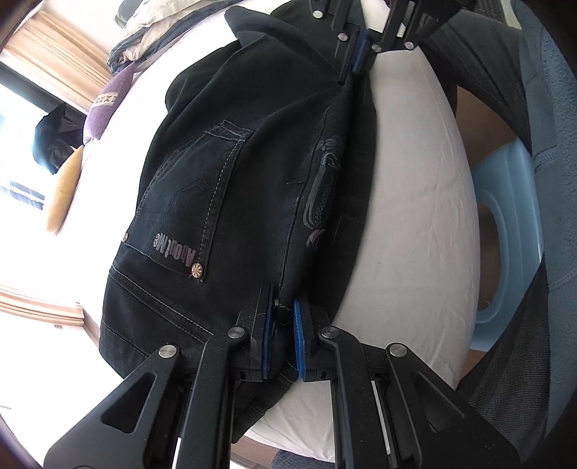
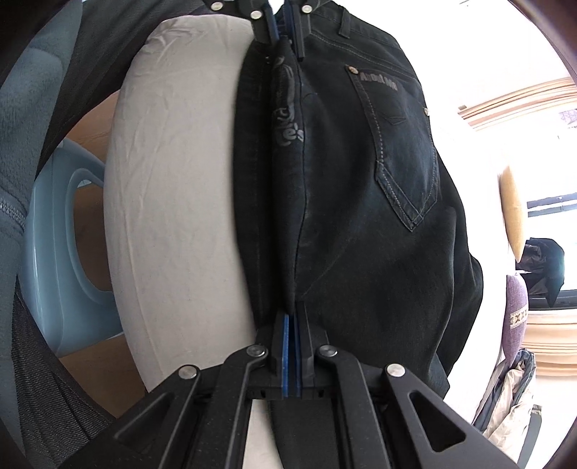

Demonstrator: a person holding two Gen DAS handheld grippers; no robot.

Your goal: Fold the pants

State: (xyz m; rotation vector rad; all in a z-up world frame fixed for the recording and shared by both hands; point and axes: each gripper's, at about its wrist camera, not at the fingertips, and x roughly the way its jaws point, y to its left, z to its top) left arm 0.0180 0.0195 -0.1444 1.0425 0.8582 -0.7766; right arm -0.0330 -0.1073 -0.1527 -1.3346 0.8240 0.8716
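Black jeans [image 1: 230, 187] lie on a white bed [image 1: 407, 202], back pocket up, with a raised fold along their near edge. My left gripper [image 1: 285, 317] is shut on the jeans at the waistband end of that fold. My right gripper [image 2: 290, 324] is shut on the same fold further down the leg. Each gripper shows in the other's view: the right one at the top of the left wrist view [image 1: 360, 57], the left one at the top of the right wrist view [image 2: 283, 25]. The jeans [image 2: 360, 202] are stretched between them.
A light blue plastic stool [image 1: 512, 231] stands on the floor beside the bed's edge. A person's grey sleeve [image 2: 32, 119] is close by. Folded clothes [image 1: 151, 32] and purple and yellow cushions [image 1: 104, 108] lie on the far side of the bed.
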